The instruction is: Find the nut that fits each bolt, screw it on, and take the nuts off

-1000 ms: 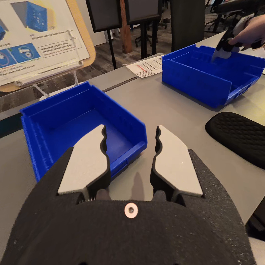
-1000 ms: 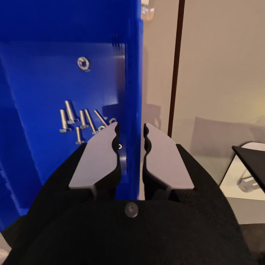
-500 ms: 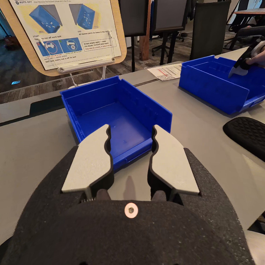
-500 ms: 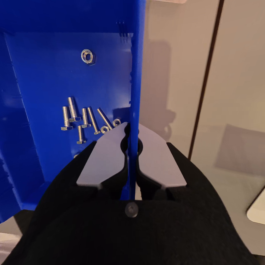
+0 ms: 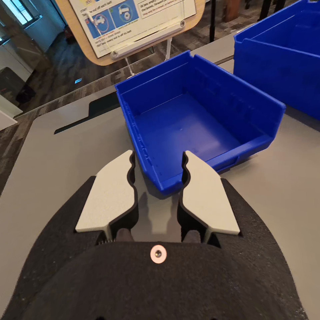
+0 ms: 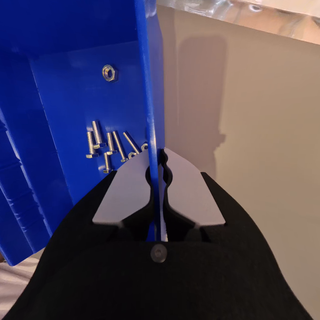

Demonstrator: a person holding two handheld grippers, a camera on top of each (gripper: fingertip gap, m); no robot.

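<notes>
Bolts lie in a loose cluster on the floor of a blue bin, just left of the right gripper, with a few small nuts beside them, close to the inner finger, which partly covers them. One larger hex nut sits alone farther along the bin floor, well apart from the cluster. The right gripper's fingers are clamped on the bin's side wall, one finger inside the bin and one outside over the pale table. The gripper points steeply down along that wall.

The left gripper hovers above the grey table with its fingers spread apart and nothing between them. Just ahead of it sits a second blue bin, whose near corner falls between the fingertips in the left wrist view; whether it touches them I cannot tell. This gripper is tilted forward and down toward that corner. The bin with the parts shows at the upper right, close beside the second one. Beyond the table edge stands an instruction board with a wooden border on a thin stand.
</notes>
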